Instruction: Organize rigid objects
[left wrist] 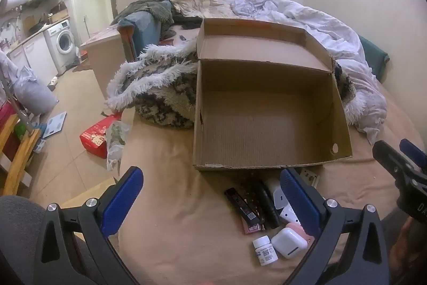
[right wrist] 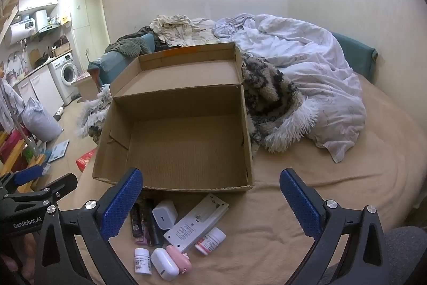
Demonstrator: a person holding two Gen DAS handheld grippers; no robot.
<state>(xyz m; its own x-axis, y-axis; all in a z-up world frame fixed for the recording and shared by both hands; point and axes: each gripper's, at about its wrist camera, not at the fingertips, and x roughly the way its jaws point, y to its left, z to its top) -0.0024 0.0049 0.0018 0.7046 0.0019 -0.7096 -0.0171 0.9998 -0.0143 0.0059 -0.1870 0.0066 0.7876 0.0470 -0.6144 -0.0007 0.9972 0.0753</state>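
A cluster of small rigid items lies on the tan bedsheet (right wrist: 307, 191), just ahead of both grippers and short of the open cardboard box (right wrist: 181, 140). Between the spread jaws of the right gripper (right wrist: 210, 202), toward its left finger, sit a white charger plug (right wrist: 164, 214), a white remote-like panel (right wrist: 196, 222) lying face down, dark slim sticks (right wrist: 145, 221), a pill bottle on its side with a red label (right wrist: 210, 241), an upright white pill bottle (right wrist: 142, 260), a white earbud case (right wrist: 164, 263) and a pink case (right wrist: 178, 259). The right gripper is wide open and holds nothing.

The left gripper (left wrist: 210, 202) is likewise spread wide and empty; in its view the same pile lies close to its right finger, partly hidden behind it. The box stands beyond both sets of fingertips, its lid flap upright at the far side, its floor bare cardboard. A fluffy black-and-white blanket (left wrist: 157, 87) presses against the box, with a crumpled white duvet (right wrist: 307, 66) farther back. A washing machine (left wrist: 62, 42) stands far off to the left.
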